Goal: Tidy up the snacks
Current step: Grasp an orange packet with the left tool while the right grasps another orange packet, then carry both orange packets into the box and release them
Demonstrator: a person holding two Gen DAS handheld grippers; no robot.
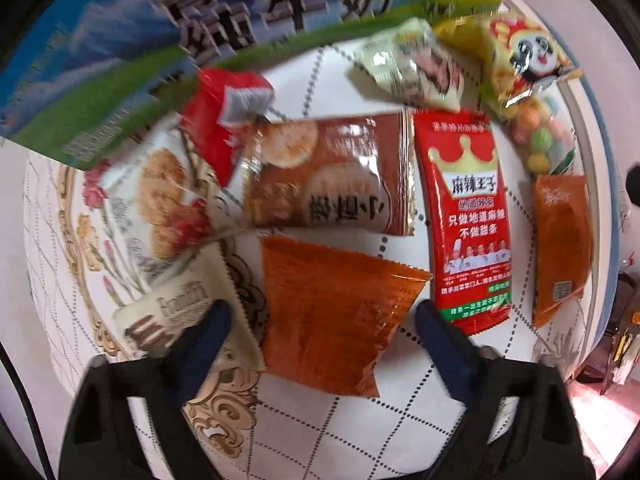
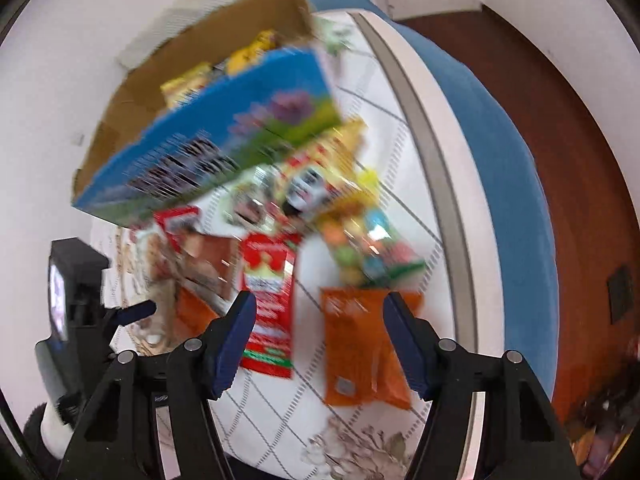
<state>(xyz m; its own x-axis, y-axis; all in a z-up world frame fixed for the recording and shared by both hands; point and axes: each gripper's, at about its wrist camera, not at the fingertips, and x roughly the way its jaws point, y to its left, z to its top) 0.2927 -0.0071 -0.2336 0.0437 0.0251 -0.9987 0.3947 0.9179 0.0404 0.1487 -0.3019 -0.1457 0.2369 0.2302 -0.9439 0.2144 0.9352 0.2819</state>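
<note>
Several snack packets lie on a white patterned table point(image 1: 360, 420). My left gripper point(image 1: 322, 320) is open, its fingers on either side of the near end of an orange packet point(image 1: 332, 316). Beyond it lie a brown cracker packet point(image 1: 332, 176) and a tall red packet point(image 1: 466, 216). My right gripper point(image 2: 320, 312) is open, just above a second orange packet point(image 2: 356, 352). The same red packet point(image 2: 270, 300) lies left of it. The left gripper point(image 2: 132, 312) shows at the left of the right wrist view.
An open blue milk carton box point(image 1: 120, 52) stands at the back, with yellow packets inside point(image 2: 188, 84). A panda packet point(image 1: 524, 56), a pale packet point(image 1: 412, 68) and a bag of coloured candy point(image 1: 544, 136) lie near the table's right edge point(image 2: 424, 120). A beige packet point(image 1: 172, 312) lies at the left.
</note>
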